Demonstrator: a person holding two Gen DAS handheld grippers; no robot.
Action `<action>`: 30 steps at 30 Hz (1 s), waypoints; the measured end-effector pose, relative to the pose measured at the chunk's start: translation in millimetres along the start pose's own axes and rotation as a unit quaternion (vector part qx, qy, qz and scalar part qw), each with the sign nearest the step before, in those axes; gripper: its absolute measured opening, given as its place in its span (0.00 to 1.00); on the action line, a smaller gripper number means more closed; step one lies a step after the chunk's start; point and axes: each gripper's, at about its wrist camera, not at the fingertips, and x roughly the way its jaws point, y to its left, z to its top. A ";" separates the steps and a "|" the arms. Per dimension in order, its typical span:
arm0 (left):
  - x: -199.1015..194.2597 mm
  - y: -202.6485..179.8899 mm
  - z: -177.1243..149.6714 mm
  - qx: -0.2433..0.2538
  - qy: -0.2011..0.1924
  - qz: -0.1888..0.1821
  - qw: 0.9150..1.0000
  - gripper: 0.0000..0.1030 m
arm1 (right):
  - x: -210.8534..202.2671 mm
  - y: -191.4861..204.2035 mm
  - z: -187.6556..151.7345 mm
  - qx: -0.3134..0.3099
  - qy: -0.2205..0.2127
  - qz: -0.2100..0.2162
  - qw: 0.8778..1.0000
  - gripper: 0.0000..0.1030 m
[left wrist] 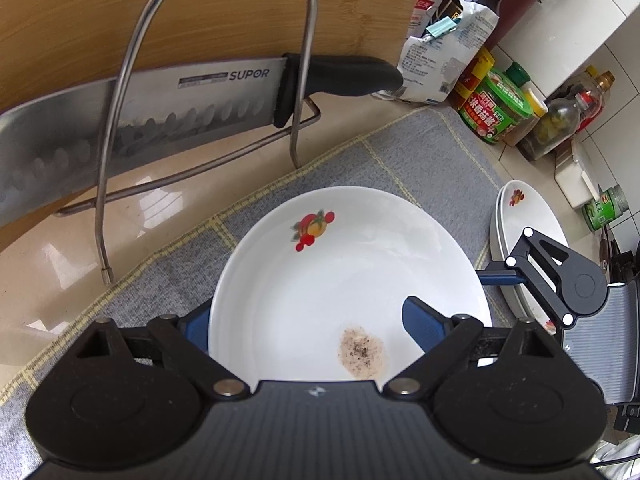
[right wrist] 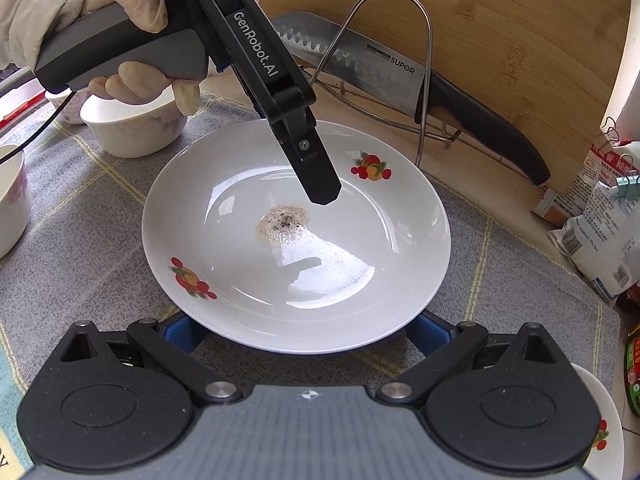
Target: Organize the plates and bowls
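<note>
A white plate with fruit prints and a brown speckled stain (left wrist: 348,280) (right wrist: 296,236) lies on the grey checked mat. My left gripper (left wrist: 312,320) straddles its near rim, one finger under the left edge, the other finger (left wrist: 420,324) over the plate; in the right wrist view its finger (right wrist: 316,172) hangs over the plate's middle. My right gripper (right wrist: 304,332) is open, with its blue fingers (right wrist: 432,332) under the plate's near rim. A stack of similar plates (left wrist: 528,216) sits at the right. White bowls (right wrist: 132,124) stand at the left.
A wire rack (left wrist: 224,80) holds a SUPOR knife (left wrist: 160,112) against a wooden cutting board (left wrist: 200,8). Sauce bottles, jars and a clipped bag (left wrist: 452,60) crowd the back right by the tiled wall. The grey mat (right wrist: 520,280) covers the counter.
</note>
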 end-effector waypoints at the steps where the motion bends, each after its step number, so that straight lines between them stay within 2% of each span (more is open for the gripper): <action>1: -0.7 0.1 -0.5 -0.001 -0.001 0.001 1.000 0.90 | -0.6 0.4 0.6 0.000 -0.002 0.000 1.000 1.00; 16: -26.3 -11.5 -11.1 -0.010 -0.020 0.013 1.000 0.90 | -21.2 12.3 2.6 -0.007 -0.015 0.004 1.000 1.00; 30: -43.9 -45.2 -17.8 0.004 -0.031 0.025 0.999 0.90 | -47.4 14.7 -8.5 -0.004 -0.030 -0.001 1.000 1.00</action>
